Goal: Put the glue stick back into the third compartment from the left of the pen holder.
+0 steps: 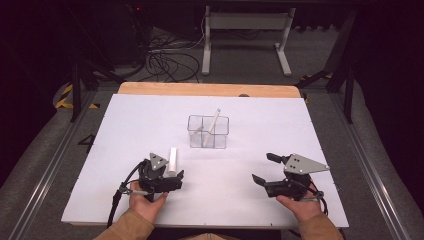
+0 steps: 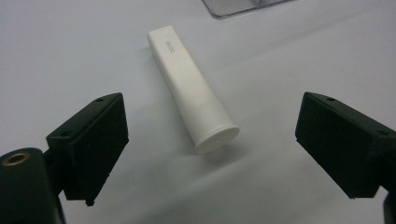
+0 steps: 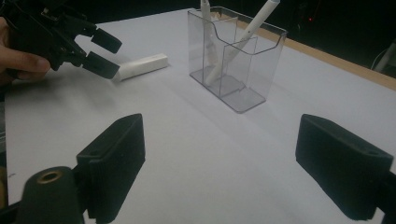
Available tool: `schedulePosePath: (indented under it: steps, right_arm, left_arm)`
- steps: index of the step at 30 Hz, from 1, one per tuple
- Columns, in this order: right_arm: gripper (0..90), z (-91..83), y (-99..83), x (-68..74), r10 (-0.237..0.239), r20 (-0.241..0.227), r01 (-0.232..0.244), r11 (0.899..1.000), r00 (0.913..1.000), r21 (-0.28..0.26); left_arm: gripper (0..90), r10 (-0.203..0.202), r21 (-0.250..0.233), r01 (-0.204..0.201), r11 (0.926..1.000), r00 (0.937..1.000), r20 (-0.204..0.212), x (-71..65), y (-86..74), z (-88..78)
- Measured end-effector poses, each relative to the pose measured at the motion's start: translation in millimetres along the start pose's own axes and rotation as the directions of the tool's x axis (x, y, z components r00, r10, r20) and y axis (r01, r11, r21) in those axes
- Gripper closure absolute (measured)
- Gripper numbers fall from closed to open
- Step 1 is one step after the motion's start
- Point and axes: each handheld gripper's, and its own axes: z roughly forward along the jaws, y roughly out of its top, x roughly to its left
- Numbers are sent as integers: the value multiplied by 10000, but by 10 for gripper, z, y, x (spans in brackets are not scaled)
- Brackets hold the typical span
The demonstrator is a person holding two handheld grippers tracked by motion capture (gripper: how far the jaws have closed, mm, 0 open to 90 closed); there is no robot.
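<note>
In the left gripper view the left gripper (image 2: 212, 142) has its jaws spread wide, one low at the left of the frame and one at the right, with the white tube (image 2: 191, 88) lying between and just beyond them, untouched. The spread looks chosen to straddle the tube's width before closing on it. The tube rests flat on the white bench (image 2: 70, 51), its round flat cap end toward the camera near the frame's middle and its flattened crimped end, with small grey lettering, pointing to the upper left. It is plain matte white, tapering from round to flat.

In the high view the tube (image 1: 173, 159) lies lower left of centre, just ahead of the left gripper (image 1: 176, 176). Farther up, near the middle, stands a clear acrylic organiser (image 1: 208, 132) with compartments, holding slim white pen-like items leaning on its walls; it looks like the place the tube is meant for.

The right gripper (image 1: 264, 168), at lower right, has its jaws spread on nothing, apparently waiting well apart from the tube.
</note>
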Motion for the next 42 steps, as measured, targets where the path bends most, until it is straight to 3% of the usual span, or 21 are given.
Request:
schedulePosePath:
  steps: [6,11,23,42]
  right_arm:
    - [163,0,-2,0,-15,-3,15,10000,10000,16]
    - [163,-1,-2,1,-8,-8,8,10000,10000,6]
    - [170,5,-3,5,-21,-27,21,10000,10000,45]
    - [181,15,-6,17,-155,-20,155,9998,9999,142]
  left_arm:
    - [129,24,226,-23,9997,10000,-38,-12,-11,32]
    - [220,23,489,-21,9988,10000,-57,-35,-18,65]
    - [383,-51,893,107,9960,9980,-632,-82,-15,110]
    - [546,-205,643,264,9976,9958,-895,-119,-22,140]
